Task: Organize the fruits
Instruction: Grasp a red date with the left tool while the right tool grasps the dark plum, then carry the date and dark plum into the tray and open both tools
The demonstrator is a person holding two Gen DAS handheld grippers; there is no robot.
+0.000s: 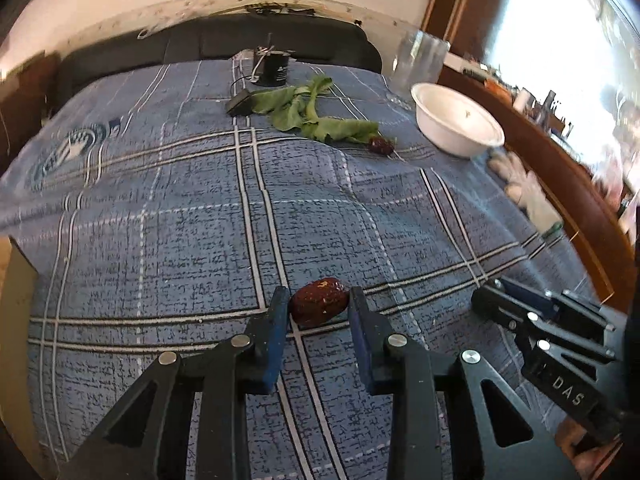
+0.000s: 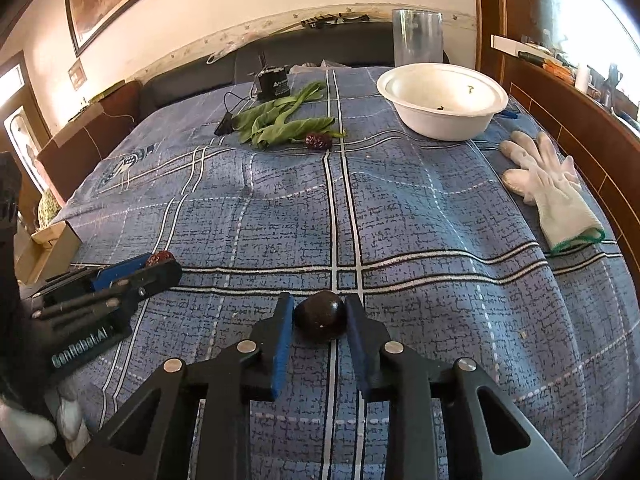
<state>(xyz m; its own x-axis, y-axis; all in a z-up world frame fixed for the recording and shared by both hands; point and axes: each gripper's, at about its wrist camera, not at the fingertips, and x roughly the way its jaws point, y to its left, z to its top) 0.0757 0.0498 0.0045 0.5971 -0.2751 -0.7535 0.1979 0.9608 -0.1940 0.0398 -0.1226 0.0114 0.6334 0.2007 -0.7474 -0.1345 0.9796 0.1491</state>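
My left gripper (image 1: 319, 300) is open around a red-brown date (image 1: 319, 307) lying on the blue plaid cloth; the left finger touches it and the right finger stands slightly apart. My right gripper (image 2: 319, 307) has its jaws close on both sides of a dark date (image 2: 321, 315) on the cloth; the fruit still rests on the cloth. A third date (image 1: 380, 145) (image 2: 318, 141) lies far off beside green leaves (image 1: 308, 112) (image 2: 280, 122). A white bowl (image 1: 456, 128) (image 2: 442, 100) stands at the far right. Each gripper shows in the other's view: the right (image 1: 532, 320), the left (image 2: 132, 276).
A white glove (image 2: 552, 188) (image 1: 524, 188) lies at the right edge of the cloth by a wooden rail. A clear glass (image 2: 417, 38) stands behind the bowl. A black cylinder with wires (image 2: 273, 84) and a small black box (image 1: 239, 104) sit at the far end.
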